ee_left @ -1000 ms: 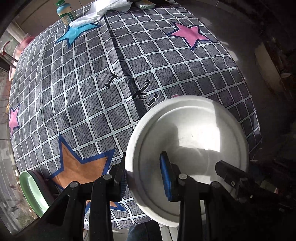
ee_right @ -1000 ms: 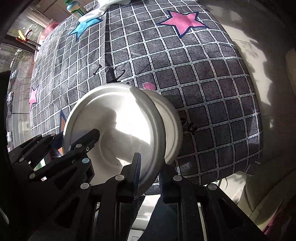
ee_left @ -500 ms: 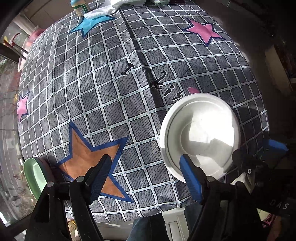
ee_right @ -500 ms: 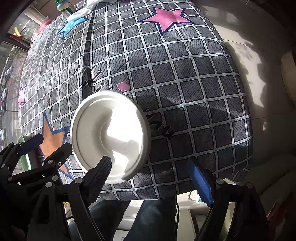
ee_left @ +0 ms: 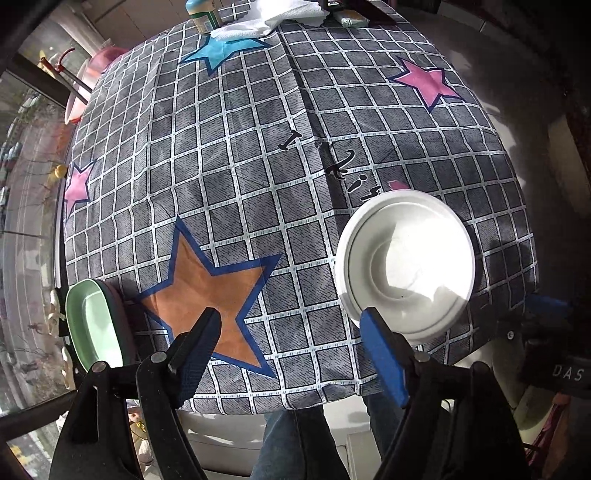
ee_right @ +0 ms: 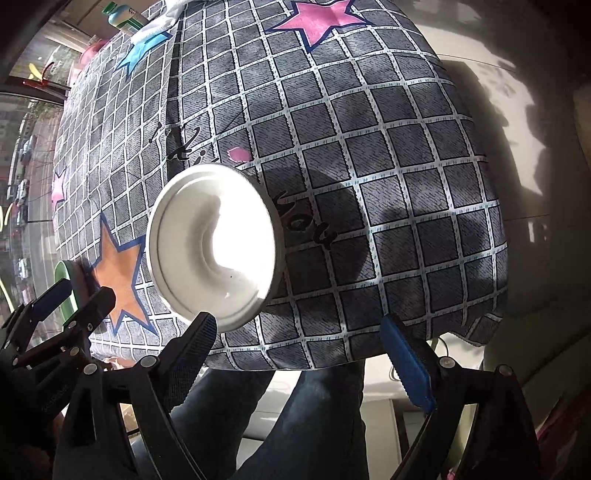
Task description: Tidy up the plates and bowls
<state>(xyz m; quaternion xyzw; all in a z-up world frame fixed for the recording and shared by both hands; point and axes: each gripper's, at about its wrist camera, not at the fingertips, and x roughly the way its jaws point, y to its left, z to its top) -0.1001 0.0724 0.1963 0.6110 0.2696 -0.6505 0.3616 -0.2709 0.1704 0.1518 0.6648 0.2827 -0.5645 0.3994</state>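
A stack of white plates (ee_left: pixel 404 264) lies on the checked tablecloth near the table's front edge; it also shows in the right wrist view (ee_right: pixel 214 245). A green plate stacked on a dark one (ee_left: pixel 94 325) sits at the front left corner, seen edge-on in the right wrist view (ee_right: pixel 68 282). My left gripper (ee_left: pixel 291 354) is open and empty, held back from the table edge, left of the white plates. My right gripper (ee_right: pixel 299 358) is open and empty, just right of the white plates.
The tablecloth (ee_left: pixel 236 155) has orange, pink and blue stars. At the far edge stand a green-capped bottle (ee_left: pixel 201 14), white cloth (ee_left: pixel 266 20) and a small packet (ee_left: pixel 351 18). A pink basin (ee_left: pixel 88 81) sits far left. The person's legs (ee_right: pixel 295 424) are below the front edge.
Both grippers let go of the white plates, opened wide and drew back toward the table's front edge. The plates now rest stacked on the cloth.
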